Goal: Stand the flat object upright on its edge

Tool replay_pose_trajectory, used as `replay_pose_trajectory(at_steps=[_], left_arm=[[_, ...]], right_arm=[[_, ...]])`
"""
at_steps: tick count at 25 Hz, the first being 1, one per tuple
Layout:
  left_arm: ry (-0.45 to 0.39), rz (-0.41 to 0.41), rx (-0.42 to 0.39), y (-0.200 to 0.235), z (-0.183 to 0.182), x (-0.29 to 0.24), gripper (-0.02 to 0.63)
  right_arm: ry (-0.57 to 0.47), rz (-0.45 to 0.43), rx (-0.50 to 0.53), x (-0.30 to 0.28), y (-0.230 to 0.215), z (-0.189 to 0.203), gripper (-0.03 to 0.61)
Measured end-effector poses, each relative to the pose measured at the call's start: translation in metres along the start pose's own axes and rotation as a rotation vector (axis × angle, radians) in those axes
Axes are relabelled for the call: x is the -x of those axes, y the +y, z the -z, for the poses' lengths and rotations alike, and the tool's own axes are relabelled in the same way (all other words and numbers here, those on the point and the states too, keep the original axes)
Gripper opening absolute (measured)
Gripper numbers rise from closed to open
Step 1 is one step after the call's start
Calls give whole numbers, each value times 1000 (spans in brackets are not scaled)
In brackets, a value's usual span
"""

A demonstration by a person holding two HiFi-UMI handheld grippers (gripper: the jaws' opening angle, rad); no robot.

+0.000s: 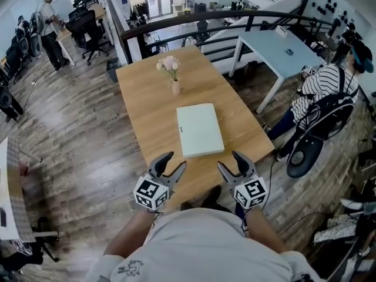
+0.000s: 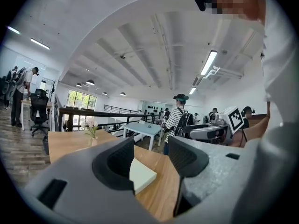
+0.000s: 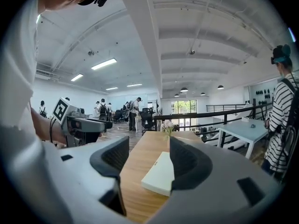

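A flat pale green book-like slab (image 1: 199,130) lies flat in the middle of the wooden table (image 1: 147,87). It also shows between the jaws in the left gripper view (image 2: 142,174) and in the right gripper view (image 3: 161,174), a little way ahead. My left gripper (image 1: 174,161) hovers near the table's front edge, left of the slab's near corner, jaws open and empty. My right gripper (image 1: 231,160) hangs at the slab's near right, open and empty too. Neither touches the slab.
A small vase of pink flowers (image 1: 174,75) stands on the table beyond the slab. A light blue table (image 1: 276,49) is at the right, with a person in a striped shirt (image 1: 320,90) seated beside it. A railing (image 1: 223,19) runs behind.
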State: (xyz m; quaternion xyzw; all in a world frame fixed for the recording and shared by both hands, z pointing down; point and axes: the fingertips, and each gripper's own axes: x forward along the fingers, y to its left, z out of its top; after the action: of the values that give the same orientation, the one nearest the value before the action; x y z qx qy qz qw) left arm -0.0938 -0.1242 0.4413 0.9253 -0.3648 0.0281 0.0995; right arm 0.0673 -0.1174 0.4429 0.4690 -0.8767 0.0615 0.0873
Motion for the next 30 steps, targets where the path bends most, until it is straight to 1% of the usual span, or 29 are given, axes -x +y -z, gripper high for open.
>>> replay_pose_trajectory(at_steps=[3, 8, 11, 13, 18, 23, 30], left_arm=[[6, -29, 10, 12, 5, -2, 216], [28, -69, 38, 44, -1, -25, 218], [41, -77, 58, 44, 1, -22, 222], [53, -70, 71, 42, 1, -28, 222], [84, -69, 82, 51, 22, -48, 224], [122, -108, 71, 66, 36, -74, 224], [183, -143, 148, 98, 70, -115, 224]], right_arm=[[6, -22, -5, -13, 0, 1, 279], [28, -76, -20, -55, -15, -7, 281], [46, -91, -26, -55, -13, -6, 281], [57, -94, -35, -56, -19, -6, 281], [100, -123, -66, -76, -37, 22, 285], [146, -139, -95, -99, -65, 38, 289], [229, -155, -132, -135, -104, 74, 295]])
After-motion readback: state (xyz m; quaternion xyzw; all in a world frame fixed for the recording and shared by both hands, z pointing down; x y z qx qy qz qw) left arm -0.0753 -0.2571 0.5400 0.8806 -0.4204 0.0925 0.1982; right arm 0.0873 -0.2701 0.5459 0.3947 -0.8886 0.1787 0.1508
